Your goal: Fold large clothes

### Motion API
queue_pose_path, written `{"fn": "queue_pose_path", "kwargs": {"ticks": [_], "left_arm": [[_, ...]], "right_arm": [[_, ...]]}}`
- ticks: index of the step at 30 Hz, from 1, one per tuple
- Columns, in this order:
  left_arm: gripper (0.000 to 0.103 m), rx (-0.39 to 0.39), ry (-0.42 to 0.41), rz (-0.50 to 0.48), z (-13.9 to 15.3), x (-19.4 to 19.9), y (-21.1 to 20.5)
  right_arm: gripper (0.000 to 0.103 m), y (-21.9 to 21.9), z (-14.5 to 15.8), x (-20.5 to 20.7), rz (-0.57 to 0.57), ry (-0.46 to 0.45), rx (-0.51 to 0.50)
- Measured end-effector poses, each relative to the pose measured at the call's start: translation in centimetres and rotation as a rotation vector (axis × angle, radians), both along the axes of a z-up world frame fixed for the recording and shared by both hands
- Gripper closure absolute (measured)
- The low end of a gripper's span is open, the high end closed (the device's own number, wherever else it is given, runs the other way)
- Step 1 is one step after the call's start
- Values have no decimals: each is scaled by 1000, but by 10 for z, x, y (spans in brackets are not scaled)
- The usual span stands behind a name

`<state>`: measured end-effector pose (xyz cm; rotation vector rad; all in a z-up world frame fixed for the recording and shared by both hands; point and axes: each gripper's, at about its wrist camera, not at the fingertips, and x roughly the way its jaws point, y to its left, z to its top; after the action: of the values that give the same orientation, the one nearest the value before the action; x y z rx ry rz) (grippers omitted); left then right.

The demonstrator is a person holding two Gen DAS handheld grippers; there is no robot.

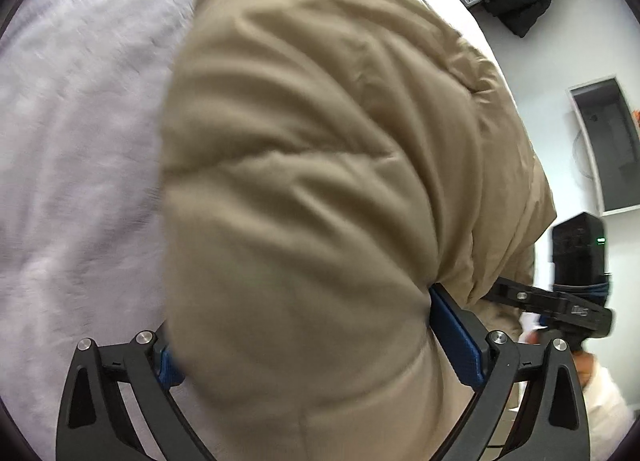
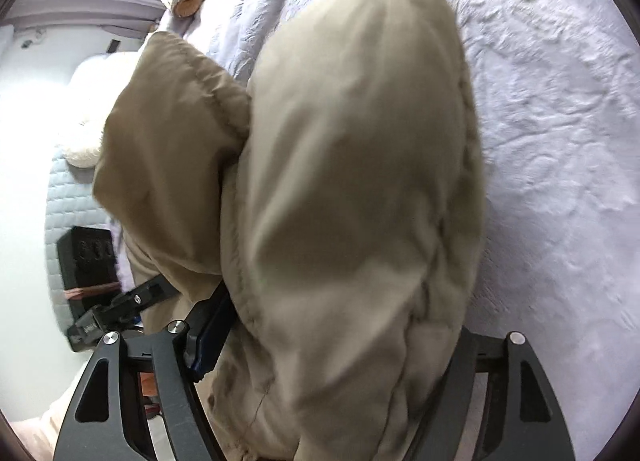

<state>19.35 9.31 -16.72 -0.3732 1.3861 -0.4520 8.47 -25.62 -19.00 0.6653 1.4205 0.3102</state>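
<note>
left gripper: angled steeply downward, jaws spread wide, blue pads pressing both sides of a thick bundle of padded tan fabric. right gripper: same downward angle, jaws wide, left pad against the fabric, right pad hidden. both grippers sit side by side, close together.

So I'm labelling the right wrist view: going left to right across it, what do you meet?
Left gripper → tan padded coat → lilac bedspread.
</note>
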Motion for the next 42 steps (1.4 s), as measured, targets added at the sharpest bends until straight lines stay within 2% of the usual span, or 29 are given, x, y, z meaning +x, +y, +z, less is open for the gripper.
{"fn": "queue_pose_path", "kwargs": {"ticks": [2, 5, 6, 7, 8, 9, 11, 13, 15, 17, 20, 22, 24, 30, 35, 42], "left_arm": [[3, 48, -76, 11, 23, -8, 8], [3, 74, -203, 10, 58, -14, 15], [4, 73, -240, 10, 68, -14, 16], [10, 67, -285, 9, 81, -12, 14], [11, 59, -318, 4, 92, -4, 10], [11, 49, -339, 2, 98, 6, 7], [11, 19, -372, -11, 104, 20, 6], [11, 13, -368, -38, 95, 36, -8], [11, 29, -334, -67, 75, 47, -15], [11, 73, -305, -96, 58, 66, -36], [11, 137, -313, -126, 43, 64, -61], [11, 153, -310, -141, 30, 62, -64], [11, 185, -314, -165, 21, 60, -77], [10, 259, -325, -207, 7, 61, -102], [10, 279, -331, -222, 7, 58, -104], [10, 280, -327, -218, 14, 53, -98]], "right_arm": [[25, 0, 17, -9, 6, -8, -40], [25, -15, 47, -27, -33, -30, -121], [26, -25, 60, -38, -67, -47, -153], [26, -36, 72, -40, -87, -61, -161], [37, -44, 88, -48, -116, -87, -165], [60, -50, 101, -58, -140, -119, -170], [75, -54, 123, -75, -138, -174, -160], [77, -30, 143, -69, -99, -230, -128], [77, 3, 149, -62, -26, -270, -127], [77, 31, 145, -56, 48, -284, -159], [77, 52, 120, -57, 100, -231, -203], [77, 51, 97, -63, 103, -173, -255], [77, 48, 73, -66, 79, -116, -255], [78, 44, 37, -75, 52, -56, -259], [78, 46, 21, -70, 57, -52, -261], [78, 56, 27, -65, 60, -31, -275]]}}
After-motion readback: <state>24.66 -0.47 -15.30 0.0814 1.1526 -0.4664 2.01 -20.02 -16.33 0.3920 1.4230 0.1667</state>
